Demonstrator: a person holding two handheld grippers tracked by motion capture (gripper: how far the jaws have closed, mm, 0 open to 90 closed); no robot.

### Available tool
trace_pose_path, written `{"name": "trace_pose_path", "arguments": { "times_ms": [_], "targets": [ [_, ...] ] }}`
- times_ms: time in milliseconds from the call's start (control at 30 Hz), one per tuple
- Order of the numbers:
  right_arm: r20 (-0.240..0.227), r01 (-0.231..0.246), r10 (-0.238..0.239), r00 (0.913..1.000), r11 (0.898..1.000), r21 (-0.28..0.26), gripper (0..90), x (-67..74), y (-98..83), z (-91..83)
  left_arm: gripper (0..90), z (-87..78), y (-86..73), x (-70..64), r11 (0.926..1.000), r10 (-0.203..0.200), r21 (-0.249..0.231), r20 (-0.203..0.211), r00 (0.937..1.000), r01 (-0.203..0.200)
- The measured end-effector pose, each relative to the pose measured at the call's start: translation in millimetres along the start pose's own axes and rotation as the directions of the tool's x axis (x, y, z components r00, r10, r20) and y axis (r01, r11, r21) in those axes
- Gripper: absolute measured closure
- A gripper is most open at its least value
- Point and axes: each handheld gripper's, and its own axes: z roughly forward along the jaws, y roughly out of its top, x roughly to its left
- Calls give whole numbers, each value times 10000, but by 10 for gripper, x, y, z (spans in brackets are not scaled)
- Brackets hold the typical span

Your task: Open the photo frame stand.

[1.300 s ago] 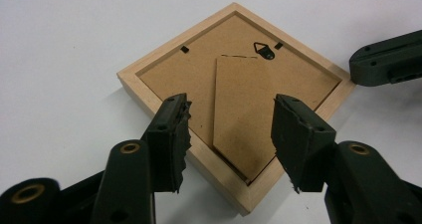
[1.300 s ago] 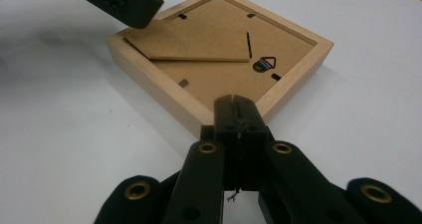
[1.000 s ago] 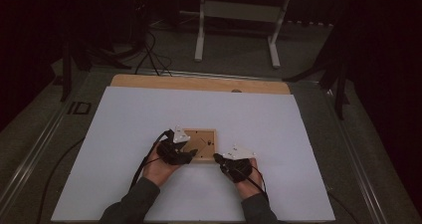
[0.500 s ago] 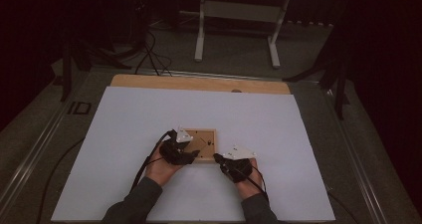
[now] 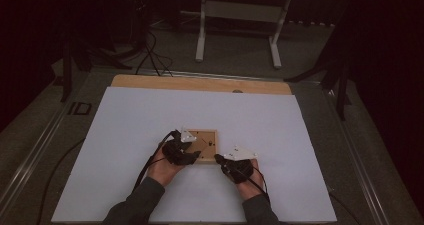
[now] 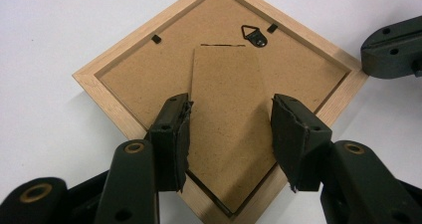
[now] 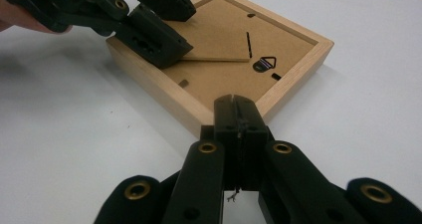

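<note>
Left gripper [image 6: 230, 134]: jaws apart, just been closing, straddling the stand flap [image 6: 226, 114] (pads not pressing).
Right gripper [image 7: 238, 109]: 2 jaws clenched empty against the picture frame [image 7: 219, 59] edge.

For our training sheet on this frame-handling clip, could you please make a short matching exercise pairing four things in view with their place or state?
Things:
1. picture frame
2. stand flap
3. left gripper
4. right gripper

States:
A. jaws pressed together, tips at the frame's wooden edge
B. lying face down on the white table cover
C. jaws apart, one on each side of the flap, just been closing
D. lifted off the backing board at its free end

Pairs: 1-B, 2-D, 3-C, 4-A
</note>
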Motion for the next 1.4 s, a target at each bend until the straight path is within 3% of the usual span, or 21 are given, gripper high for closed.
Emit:
{"name": "trace_pose_path", "arguments": {
  "times_ms": [200,333,633,867,967,1033,1167,1233,1300,1333,1400],
  "targets": [
    [-9,12,-12,10000,10000,-4,896,1,0,1,514,-38,35,15,9997,-139,-181,75,9999,140],
    [-13,17,-17,10000,10000,-7,896,2,0,1,509,-30,26,-13,9996,162,-235,-114,9998,-165],
    [-23,27,-27,10000,10000,-4,896,1,0,1,422,-20,-8,-28,9997,120,-198,-87,9999,-122],
    [-24,21,-21,10000,10000,-4,896,1,-1,1,422,-31,-69,23,9996,-265,-125,210,9994,268],
    [-20,36,-36,10000,10000,-8,896,2,-1,1,498,-35,-72,39,9996,-294,-42,279,9992,295],
    [-23,35,-35,10000,10000,-12,896,1,-1,1,502,-40,-65,36,9996,-285,-48,249,9993,287],
    [-21,32,-32,10000,10000,-10,896,1,-1,1,503,-82,-30,46,9968,-732,-309,384,9966,744],
    [-20,19,-19,10000,10000,-7,896,1,-1,1,502,-106,-13,69,9909,-1192,-548,616,9910,1226],
    [-19,27,-27,10000,10000,-9,896,1,-1,1,490,-119,-6,114,9772,-1897,-744,1123,9754,1986],
    [-14,38,-38,10000,10000,-15,896,0,-1,1,480,-128,-2,146,9679,-2257,-789,1446,9634,2386],
    [-18,36,-36,10000,10000,-17,895,0,-1,1,468,-136,3,171,9580,-2608,-762,1702,9503,2765]
  ]
}}
